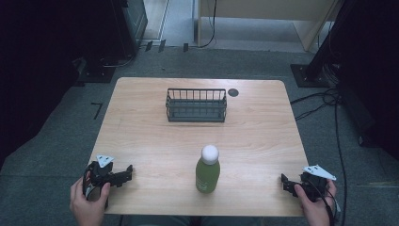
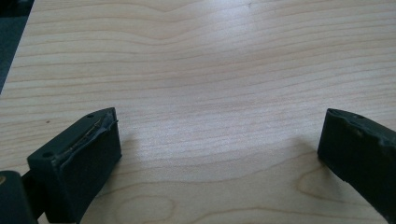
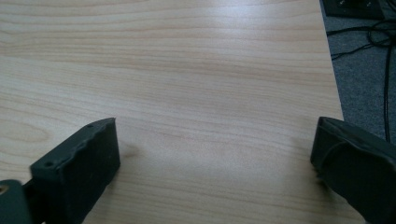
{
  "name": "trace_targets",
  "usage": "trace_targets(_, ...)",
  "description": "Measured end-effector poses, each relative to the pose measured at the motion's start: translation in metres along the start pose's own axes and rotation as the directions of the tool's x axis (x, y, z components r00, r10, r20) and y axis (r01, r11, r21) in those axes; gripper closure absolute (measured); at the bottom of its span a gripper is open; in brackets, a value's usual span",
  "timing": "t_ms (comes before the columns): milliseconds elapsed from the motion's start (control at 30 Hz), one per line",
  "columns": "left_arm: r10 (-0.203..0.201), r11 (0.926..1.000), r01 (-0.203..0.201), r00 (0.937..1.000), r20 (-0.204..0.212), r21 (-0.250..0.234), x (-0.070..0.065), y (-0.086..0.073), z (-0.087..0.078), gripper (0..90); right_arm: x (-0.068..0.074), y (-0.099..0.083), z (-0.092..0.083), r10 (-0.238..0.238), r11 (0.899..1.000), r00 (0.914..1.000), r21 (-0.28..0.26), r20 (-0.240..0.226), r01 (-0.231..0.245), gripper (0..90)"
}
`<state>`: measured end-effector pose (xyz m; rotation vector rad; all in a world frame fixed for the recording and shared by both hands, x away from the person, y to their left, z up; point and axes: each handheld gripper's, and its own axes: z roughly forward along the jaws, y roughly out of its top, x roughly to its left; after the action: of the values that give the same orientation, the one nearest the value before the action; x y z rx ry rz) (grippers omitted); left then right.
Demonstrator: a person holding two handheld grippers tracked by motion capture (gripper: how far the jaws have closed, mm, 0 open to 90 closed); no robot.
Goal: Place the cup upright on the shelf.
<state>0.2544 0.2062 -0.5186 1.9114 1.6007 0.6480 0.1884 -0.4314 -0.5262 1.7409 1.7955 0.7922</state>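
— Hands first, then: where are they?

— My left gripper (image 1: 123, 173) sits at the near left corner of the counter (image 1: 141, 132), held low over the wood. In the left gripper view its jaws stand spread wide with bare wood grain between them, pinching nothing.

— What's in the middle?

— Bottle (image 1: 207, 169), green with a round white cap, standing upright near the front edge of the counter, between my two grippers and well apart from both. Behind it, toward the far edge, there is a dark wire basket (image 1: 196, 105), with a small dark round hole (image 1: 233, 92) in the counter just beside its right end.

— And on the right?

— My right gripper (image 1: 288, 183) rests at the near right corner, close to the counter's edge. In the right gripper view its jaws are spread wide too, with bare counter between them. Past the edge I see grey floor (image 3: 369, 70) with black cables (image 3: 373, 32) on it.
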Motion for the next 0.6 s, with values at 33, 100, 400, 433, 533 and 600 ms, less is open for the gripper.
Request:
trace_targets(33, 0.000, 1.0000, 0.000, 1.0000, 0.000, 0.000, 0.000, 0.000, 0.000, 0.0, 0.001, 0.000, -0.001, 0.006, 1.000, 1.0000, -0.008, 0.001, -0.006, 4.4)
trace_targets(100, 0.000, 1.0000, 0.000, 1.0000, 0.000, 0.000, 0.000, 0.000, 0.000, 0.0, 0.003, 0.001, -0.005, 0.002, 1.000, 1.0000, -0.025, -0.008, -0.002, 5.0)
trace_targets(400, 0.000, 1.0000, 0.000, 1.0000, 0.000, 0.000, 0.000, 0.000, 0.000, 0.0, 0.025, 0.012, -0.014, -0.023, 0.998, 0.9988, -0.055, -0.044, 0.020, 4.0)
trace_targets(433, 0.000, 1.0000, 0.000, 1.0000, 0.000, 0.000, 0.000, 0.000, 0.000, 0.0, 0.028, 0.013, -0.015, -0.026, 0.998, 0.9985, -0.057, -0.048, 0.023, 4.0)
trace_targets(533, -0.001, 1.0000, 0.001, 1.0000, 0.000, -0.001, 0.000, 0.000, 0.000, 0.0, 0.038, 0.017, -0.018, -0.031, 0.997, 0.9968, -0.071, -0.073, 0.025, 4.2)
trace_targets(600, 0.000, 1.0000, 0.000, 1.0000, 0.000, 0.000, 0.000, 0.000, 0.000, 0.0, 0.044, 0.019, -0.020, -0.039, 0.996, 0.9949, -0.081, -0.093, 0.031, 4.6)
